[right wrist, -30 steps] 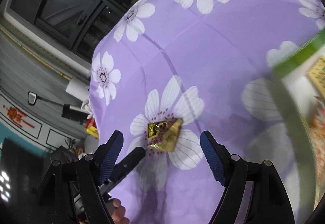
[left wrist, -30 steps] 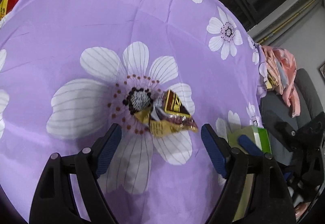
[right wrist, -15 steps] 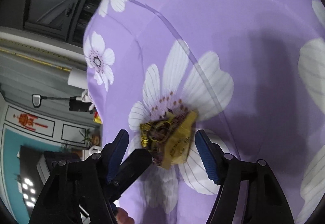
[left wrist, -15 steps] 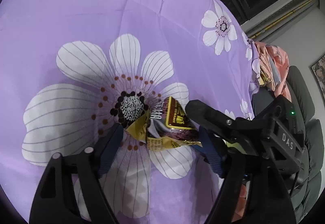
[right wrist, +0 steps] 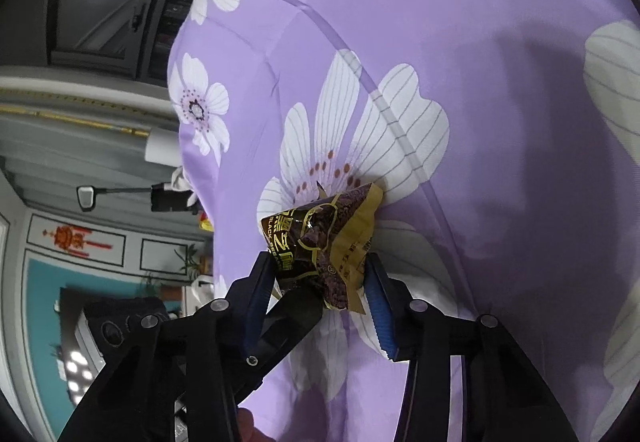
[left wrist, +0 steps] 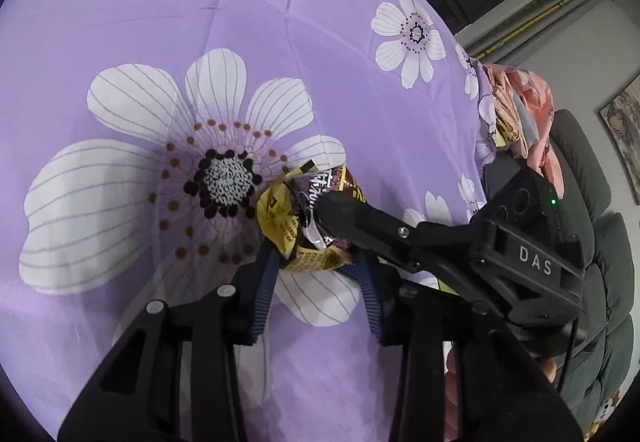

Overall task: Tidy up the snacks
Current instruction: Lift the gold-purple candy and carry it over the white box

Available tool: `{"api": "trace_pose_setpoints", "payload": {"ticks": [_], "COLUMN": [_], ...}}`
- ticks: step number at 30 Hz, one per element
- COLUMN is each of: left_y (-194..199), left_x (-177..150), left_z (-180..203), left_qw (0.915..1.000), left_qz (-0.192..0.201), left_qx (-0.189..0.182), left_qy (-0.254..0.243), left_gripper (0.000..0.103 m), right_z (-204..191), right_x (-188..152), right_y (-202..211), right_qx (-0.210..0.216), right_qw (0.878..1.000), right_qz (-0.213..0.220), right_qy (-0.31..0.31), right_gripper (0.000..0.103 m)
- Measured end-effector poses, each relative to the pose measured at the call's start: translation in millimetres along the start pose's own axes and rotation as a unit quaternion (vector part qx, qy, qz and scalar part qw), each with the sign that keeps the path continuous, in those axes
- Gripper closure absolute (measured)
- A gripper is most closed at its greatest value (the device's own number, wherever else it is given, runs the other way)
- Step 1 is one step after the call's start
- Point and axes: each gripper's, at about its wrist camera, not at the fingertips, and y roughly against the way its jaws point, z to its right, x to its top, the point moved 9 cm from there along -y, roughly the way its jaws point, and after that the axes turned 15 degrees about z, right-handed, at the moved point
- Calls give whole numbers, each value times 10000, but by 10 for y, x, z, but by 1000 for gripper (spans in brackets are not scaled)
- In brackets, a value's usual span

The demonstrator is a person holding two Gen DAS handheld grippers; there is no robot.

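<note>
A small yellow and brown snack packet (left wrist: 308, 226) lies crumpled on the purple flowered cloth (left wrist: 200, 21), beside the dark centre of a big white flower. My left gripper (left wrist: 316, 274) is shut on its near end, blue pads pressing both sides. My right gripper (right wrist: 320, 278) is shut on the same packet (right wrist: 324, 242) from the opposite side. In the left wrist view the right gripper's black finger (left wrist: 360, 217) lies across the packet. In the right wrist view a left gripper finger (right wrist: 296, 314) shows under the packet.
The cloth-covered table edge (left wrist: 476, 93) drops off at the right, with a pink bundle (left wrist: 524, 109) and a dark sofa (left wrist: 580, 169) beyond. Dark cabinets (right wrist: 104, 1) stand past the far edge in the right wrist view.
Both grippers moved in on the packet and closed from wide open. The packet is now pinched and crumpled between them.
</note>
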Motion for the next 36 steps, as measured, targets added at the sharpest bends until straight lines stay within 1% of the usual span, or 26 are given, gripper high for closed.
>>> {"api": "trace_pose_setpoints", "payload": {"ticks": [4,7,12,14,16,21,24,28,33,36], "left_y": [138,314,656,737,821,934,988,1077,1144,1190], "left_x": [-18,-24,-1,-18,-56,-124,-142,-168,-172,-160], "left_z": [82,183,386,418,441,478,509,597,748,925], "left_qw": [10000,9999,9985,9980,9976,9963,9963,9951,9949,9924], "left_qz": [70,153,478,558,645,680,709,770,771,854], "left_qx": [23,33,40,31,77,259,205,142,-91,-231], "left_qy": [-29,-62,-271,-289,-257,-465,-451,-596,-639,-851], "left_gripper": [64,64,65,65,65,67,67,67,67,67], "right_z": [-65,-191,-462,-548,-621,-733,-799,-857,-921,-981], "right_x": [-49,-109,-215,-245,-301,-421,-463,-490,-482,-450], "right_y": [84,203,439,513,568,591,636,736,916,1079], "right_qx": [-22,26,317,412,438,360,355,369,382,448], "right_qw": [10000,9996,9978,9967,9955,9926,9905,9881,9847,9817], "right_qz": [12,52,163,178,92,24,74,192,422,642], "right_qy": [78,287,560,676,834,1158,1324,1478,1646,1734], "right_gripper": [57,57,57,57,57,57,57,57,57,57]}}
